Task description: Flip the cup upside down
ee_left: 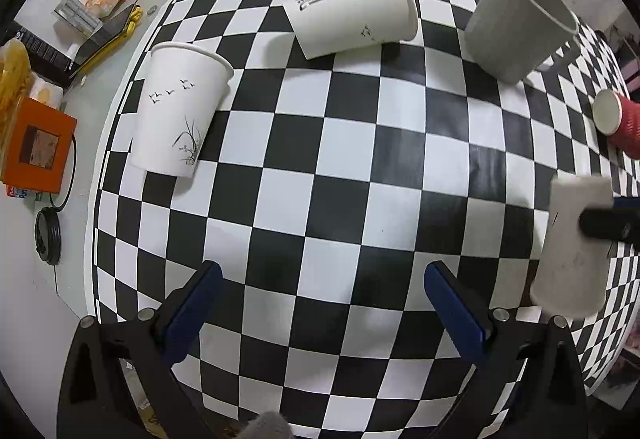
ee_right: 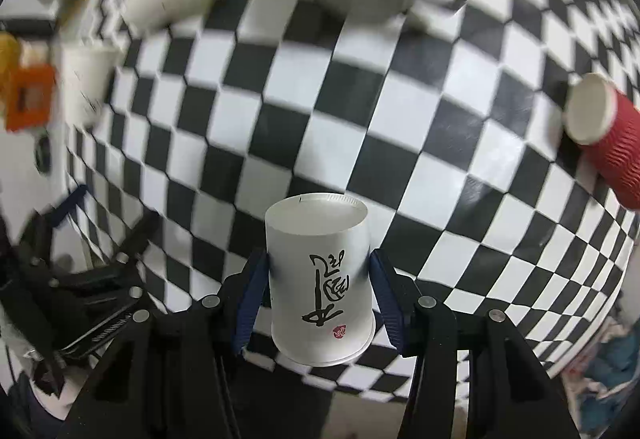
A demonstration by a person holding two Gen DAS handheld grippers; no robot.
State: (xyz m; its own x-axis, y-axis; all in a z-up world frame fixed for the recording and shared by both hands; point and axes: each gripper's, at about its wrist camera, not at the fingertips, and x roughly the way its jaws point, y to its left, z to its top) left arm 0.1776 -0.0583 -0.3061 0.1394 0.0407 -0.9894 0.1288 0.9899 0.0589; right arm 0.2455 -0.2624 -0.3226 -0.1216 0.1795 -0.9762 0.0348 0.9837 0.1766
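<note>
My right gripper (ee_right: 318, 271) is shut on a white paper cup with black calligraphy (ee_right: 320, 279). The cup is upside down, its base up and its rim down, over the checkered cloth (ee_right: 360, 127). The same cup shows blurred at the right edge of the left wrist view (ee_left: 572, 247), with a right fingertip (ee_left: 608, 223) across it. My left gripper (ee_left: 320, 279) is open and empty above the cloth (ee_left: 320, 159).
A white cup with a bird print (ee_left: 176, 111) stands at left. A calligraphy cup (ee_left: 352, 11) lies on its side at the back. A grey cup (ee_left: 516, 19) and a red ribbed cup (ee_left: 620, 119) are at right. Clutter and an orange box (ee_left: 36, 143) sit off the cloth's left edge.
</note>
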